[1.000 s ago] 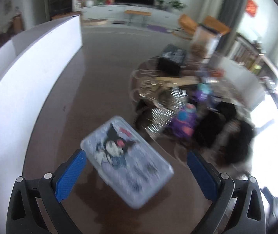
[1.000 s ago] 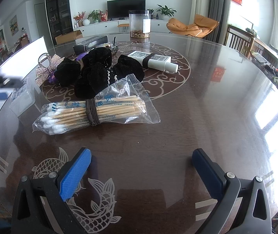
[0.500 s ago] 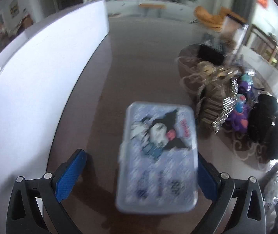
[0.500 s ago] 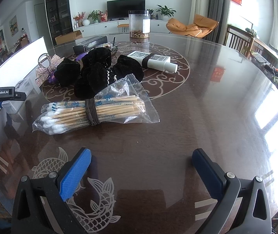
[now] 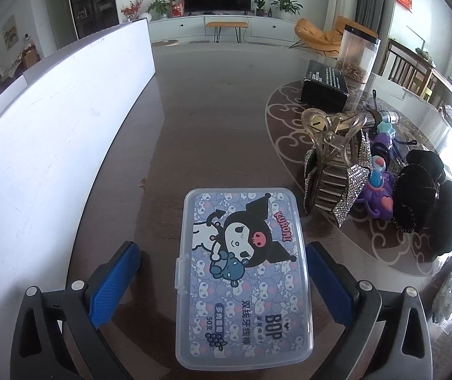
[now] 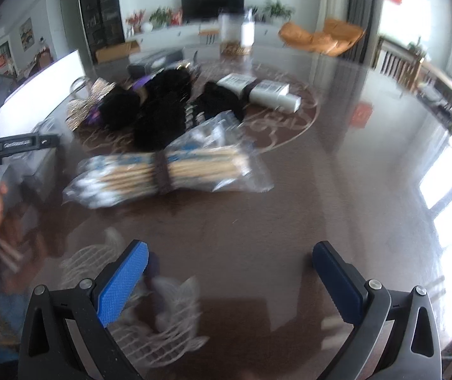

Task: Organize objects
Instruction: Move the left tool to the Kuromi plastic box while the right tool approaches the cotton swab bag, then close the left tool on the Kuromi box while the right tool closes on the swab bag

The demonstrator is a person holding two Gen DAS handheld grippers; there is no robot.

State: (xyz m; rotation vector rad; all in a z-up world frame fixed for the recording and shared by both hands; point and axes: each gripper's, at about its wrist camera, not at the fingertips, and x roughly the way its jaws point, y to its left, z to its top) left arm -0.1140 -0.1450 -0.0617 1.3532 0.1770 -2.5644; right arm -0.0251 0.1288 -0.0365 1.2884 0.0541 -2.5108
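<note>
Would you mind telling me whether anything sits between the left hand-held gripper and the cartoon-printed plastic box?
Nothing visible does. The plastic box already lies between the open fingers of the left hand-held gripper; the hair clip sits off to its right.

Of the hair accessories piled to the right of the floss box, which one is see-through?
The amber claw clip, standing over the rhinestone bow. Its translucent arched plastic lets the table show through; the black scrunchies and purple charm are opaque.

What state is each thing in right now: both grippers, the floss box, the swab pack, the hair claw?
Left gripper: open, straddling the floss box.
Floss box: lid closed, flat on the table, ungripped.
Right gripper: open, empty.
Cotton swab pack: banded bundle, lying flat.
Hair claw: closed, standing upright.
</note>
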